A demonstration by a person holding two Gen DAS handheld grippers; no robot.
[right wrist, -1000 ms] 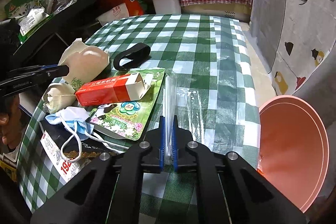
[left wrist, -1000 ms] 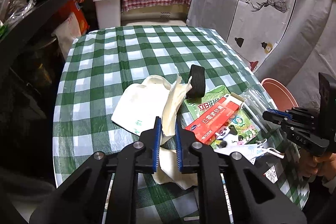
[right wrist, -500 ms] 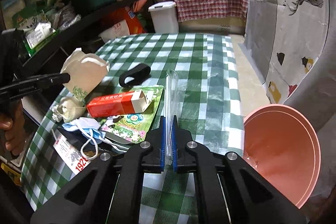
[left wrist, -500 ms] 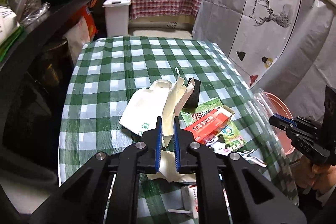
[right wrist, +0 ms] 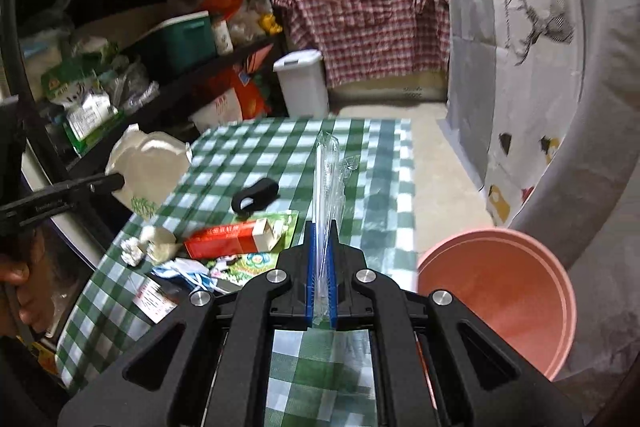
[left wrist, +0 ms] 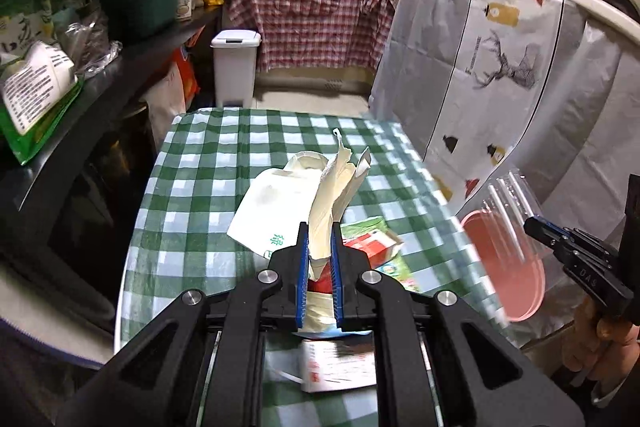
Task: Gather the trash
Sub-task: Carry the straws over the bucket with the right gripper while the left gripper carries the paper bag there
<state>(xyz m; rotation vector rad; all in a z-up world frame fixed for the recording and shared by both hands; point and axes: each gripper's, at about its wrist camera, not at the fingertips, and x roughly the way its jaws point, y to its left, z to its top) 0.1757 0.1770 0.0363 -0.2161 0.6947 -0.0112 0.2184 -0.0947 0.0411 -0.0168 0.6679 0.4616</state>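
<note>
My left gripper (left wrist: 320, 227) is shut on a cream paper bag (left wrist: 332, 187) with green print, held up off the green checked table (left wrist: 208, 163). The right wrist view shows that bag (right wrist: 148, 163) hanging from the left gripper (right wrist: 116, 181) above the table's left edge. My right gripper (right wrist: 322, 225) is shut on a clear plastic wrapper (right wrist: 328, 179) that stands up between its pads. From the left wrist view, the right gripper (left wrist: 536, 227) holds the wrapper (left wrist: 508, 199) over a pink bucket (left wrist: 504, 267). The bucket (right wrist: 500, 287) stands beside the table's right edge.
On the table (right wrist: 360, 147) lie a red carton (right wrist: 228, 241), a green packet (right wrist: 256, 261), a black band (right wrist: 256, 197), a blue face mask (right wrist: 188, 273), crumpled tissue (right wrist: 132, 251) and a printed card (right wrist: 154, 301). Dark shelves (right wrist: 120, 39) run along the left. A white bin (right wrist: 304, 83) stands beyond.
Both grippers have risen and drawn back. The cream bag has come up off the table with the left one, and the clear wrapper has lifted clear with the right one.
</note>
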